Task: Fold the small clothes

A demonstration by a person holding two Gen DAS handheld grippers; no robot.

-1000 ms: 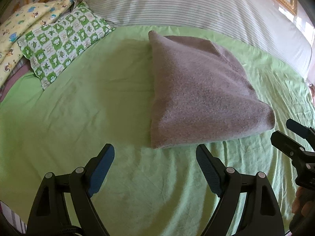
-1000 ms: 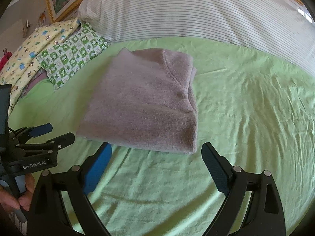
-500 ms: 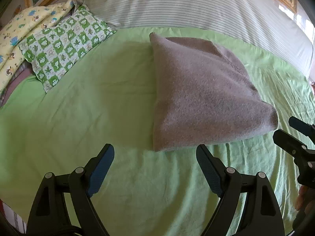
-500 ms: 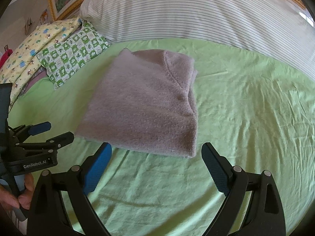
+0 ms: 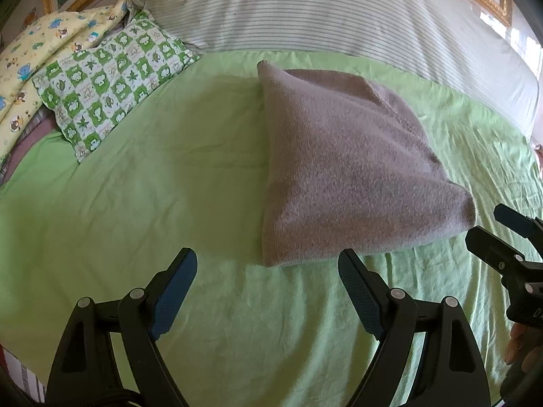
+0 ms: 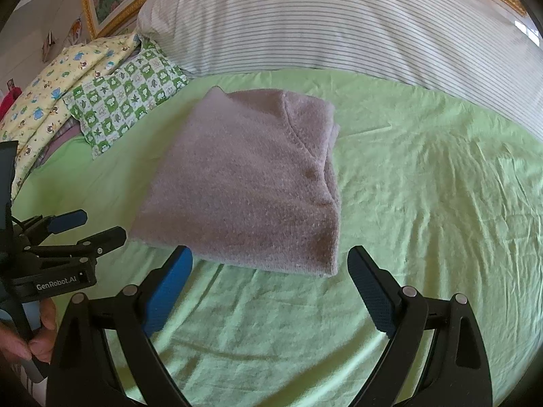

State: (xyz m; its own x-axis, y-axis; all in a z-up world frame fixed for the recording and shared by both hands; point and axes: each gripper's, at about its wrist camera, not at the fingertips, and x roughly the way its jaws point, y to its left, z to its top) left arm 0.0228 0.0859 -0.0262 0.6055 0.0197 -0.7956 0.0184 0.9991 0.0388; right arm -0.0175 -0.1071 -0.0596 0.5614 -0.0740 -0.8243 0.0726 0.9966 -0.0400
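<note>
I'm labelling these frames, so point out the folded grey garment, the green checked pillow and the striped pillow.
folded grey garment (image 6: 244, 183), right wrist view, middle of its top layer.
green checked pillow (image 5: 108, 78), left wrist view, centre of its patterned face.
striped pillow (image 6: 339, 27), right wrist view, middle of its front.

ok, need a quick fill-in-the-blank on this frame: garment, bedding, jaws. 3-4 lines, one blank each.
1. The folded grey sweater lies on a ____ bedsheet.
2. The green-and-white checked pillow lies to the sweater's ____ in both views.
3. Both the left gripper and the right gripper have their jaws ____.
4. The big pillow behind the sweater has a ____ pattern.

Missing words: green; left; open; striped
</note>
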